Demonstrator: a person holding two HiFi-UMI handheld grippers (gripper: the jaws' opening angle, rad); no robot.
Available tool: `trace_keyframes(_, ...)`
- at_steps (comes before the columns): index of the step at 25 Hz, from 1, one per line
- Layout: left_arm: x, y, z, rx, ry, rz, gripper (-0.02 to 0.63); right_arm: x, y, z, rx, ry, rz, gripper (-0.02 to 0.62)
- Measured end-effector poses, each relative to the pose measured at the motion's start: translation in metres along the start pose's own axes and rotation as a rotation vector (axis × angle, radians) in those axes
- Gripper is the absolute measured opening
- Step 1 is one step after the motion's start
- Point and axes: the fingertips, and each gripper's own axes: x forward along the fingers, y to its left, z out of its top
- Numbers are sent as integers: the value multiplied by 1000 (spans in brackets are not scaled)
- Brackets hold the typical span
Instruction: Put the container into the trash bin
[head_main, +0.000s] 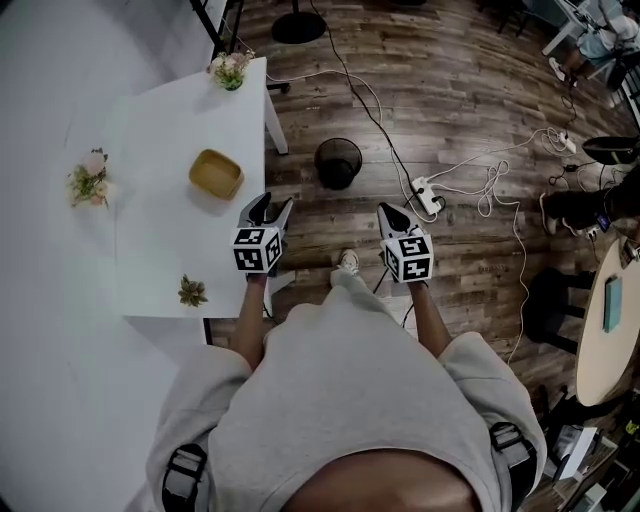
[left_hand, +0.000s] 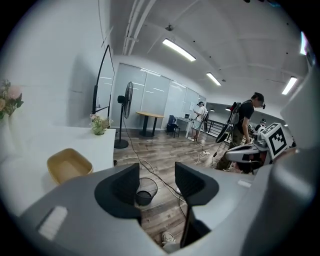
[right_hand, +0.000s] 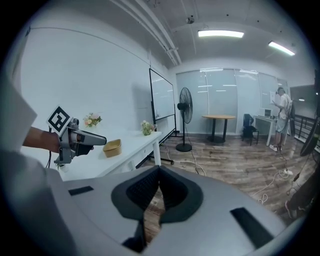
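A shallow tan container (head_main: 215, 173) sits on the white table (head_main: 160, 250), near its right edge. The black mesh trash bin (head_main: 338, 162) stands on the wood floor just right of the table. My left gripper (head_main: 273, 206) hovers over the table's right edge, a little in front of the container, open and empty. In the left gripper view the container (left_hand: 69, 165) lies to the left of the jaws and the bin (left_hand: 145, 191) shows between them. My right gripper (head_main: 388, 212) hangs over the floor, jaws shut on nothing (right_hand: 159, 171).
Flower bunches (head_main: 230, 68) (head_main: 90, 178) and a small plant (head_main: 192, 291) stand on the table. A power strip (head_main: 428, 195) and white cables trail over the floor right of the bin. A standing fan (right_hand: 184, 116), a round table and people are farther off.
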Motion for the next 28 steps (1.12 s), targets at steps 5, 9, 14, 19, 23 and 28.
trace_keyframes(5, 35, 7, 26, -12, -5, 20, 229, 28, -32, 22, -2, -5, 16, 15)
trace_keyframes(9, 56, 9, 43, -12, -9, 36, 229, 45, -50, 33, -10, -3, 34, 14)
trace_keyframes(14, 70, 17, 56, -4, -14, 63, 229, 63, -67, 41, -14, -4, 54, 14)
trace_keyframes(19, 72, 24, 62, -1, -11, 98, 229, 75, -73, 48, -19, -3, 81, 15)
trace_keyframes(23, 65, 33, 58, -3, 1, 130, 229, 85, -67, 52, -29, 4, 116, 14)
trace_keyframes(28, 45, 56, 51, -17, 0, 188, 229, 104, -42, 58, -60, 11, 178, 14)
